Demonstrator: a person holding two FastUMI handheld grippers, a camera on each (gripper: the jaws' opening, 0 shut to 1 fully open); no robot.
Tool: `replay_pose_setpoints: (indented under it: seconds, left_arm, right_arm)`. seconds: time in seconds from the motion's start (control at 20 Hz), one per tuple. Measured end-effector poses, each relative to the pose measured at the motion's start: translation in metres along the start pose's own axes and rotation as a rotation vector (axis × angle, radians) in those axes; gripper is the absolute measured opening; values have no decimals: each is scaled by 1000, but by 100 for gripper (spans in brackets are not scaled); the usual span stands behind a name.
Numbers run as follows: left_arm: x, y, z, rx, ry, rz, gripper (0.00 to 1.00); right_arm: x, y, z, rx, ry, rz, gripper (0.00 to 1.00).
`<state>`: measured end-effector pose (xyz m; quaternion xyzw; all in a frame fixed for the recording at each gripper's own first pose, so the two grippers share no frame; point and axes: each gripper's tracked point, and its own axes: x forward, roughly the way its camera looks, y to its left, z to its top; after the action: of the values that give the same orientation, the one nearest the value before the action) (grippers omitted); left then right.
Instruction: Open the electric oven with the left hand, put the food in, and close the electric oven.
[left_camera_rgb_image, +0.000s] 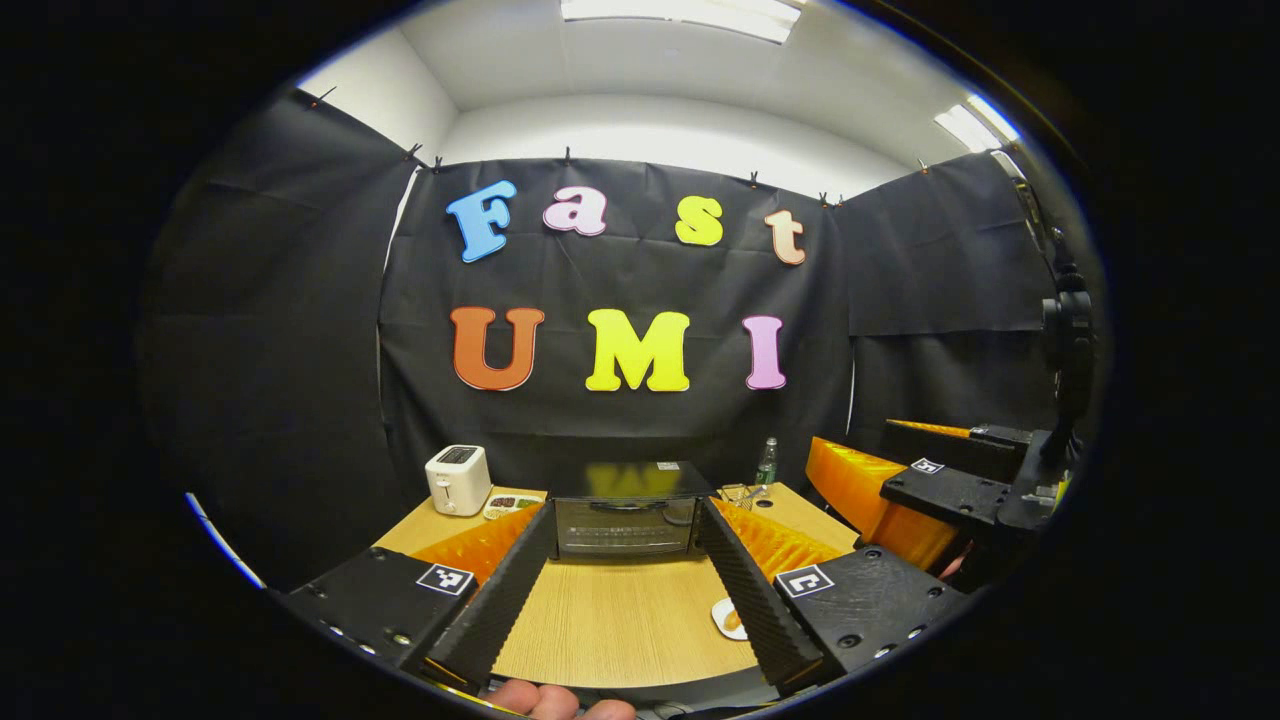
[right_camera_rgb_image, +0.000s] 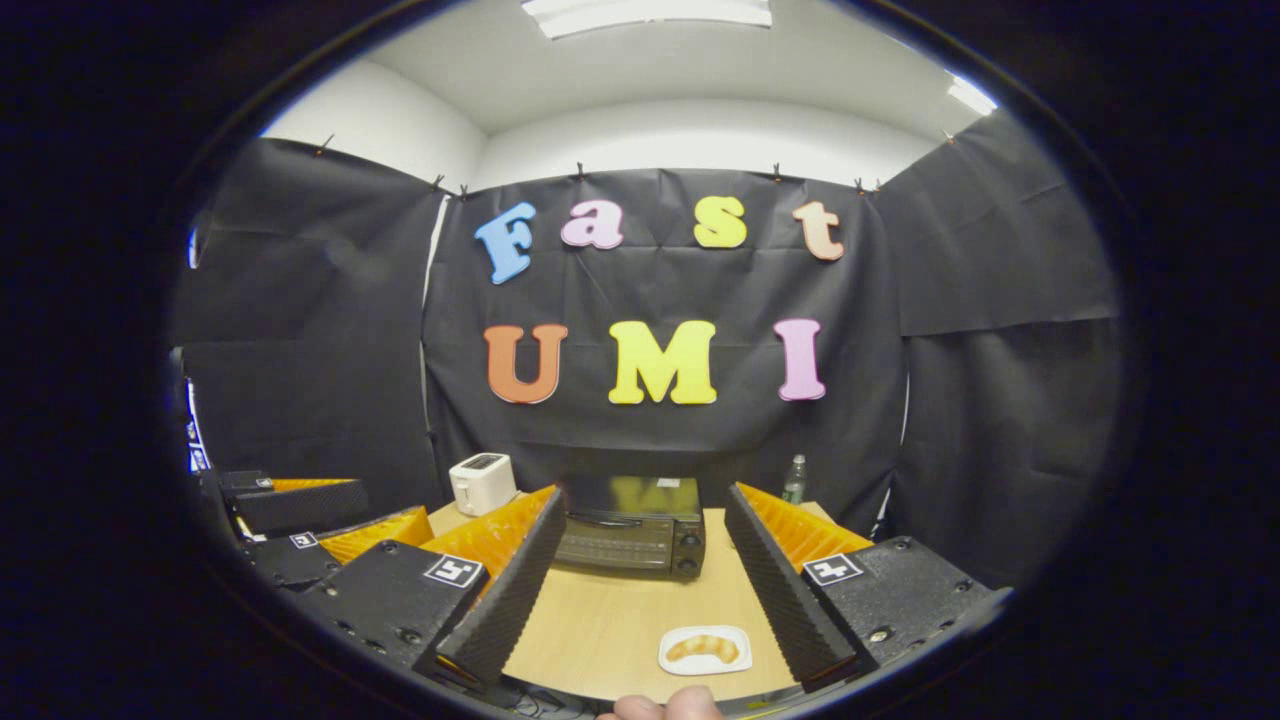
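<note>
Left tool (left_camera_rgb_image: 625, 600) jaws wide apart, empty; electric oven (left_camera_rgb_image: 625, 512) straight ahead, door shut. Take stiff handle bar (left_camera_rgb_image: 628, 506) at door top. Right tool (right_camera_rgb_image: 645, 610) likewise spread, empty; croissant (right_camera_rgb_image: 704, 649) on small plate (right_camera_rgb_image: 672, 657) just ahead, light, flaky, crushable

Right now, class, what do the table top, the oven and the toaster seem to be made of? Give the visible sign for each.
Table top: probably wood or wood-look laminate, matt; pale with a fine straight grain.
Oven: seemingly dark metal with a glossy top that mirrors the wall; the door looks like glass.
Toaster: likely smooth white plastic, though painted metal is possible.
</note>
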<state>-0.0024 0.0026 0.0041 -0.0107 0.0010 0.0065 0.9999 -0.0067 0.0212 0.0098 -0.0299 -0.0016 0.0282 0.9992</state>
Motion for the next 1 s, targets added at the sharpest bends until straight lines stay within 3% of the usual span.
replay_pose_setpoints:
  seconds: [0.5, 1.0]
  left_arm:
    - [0, 19, -4, -77, 6, 58, 94]
    - [17, 24, -8, -43, 20, 76, 94]
  right_arm:
    - [9, 2, 2, 22, -2, 10, 99]
    - [30, -13, -7, 47, 10, -9, 98]
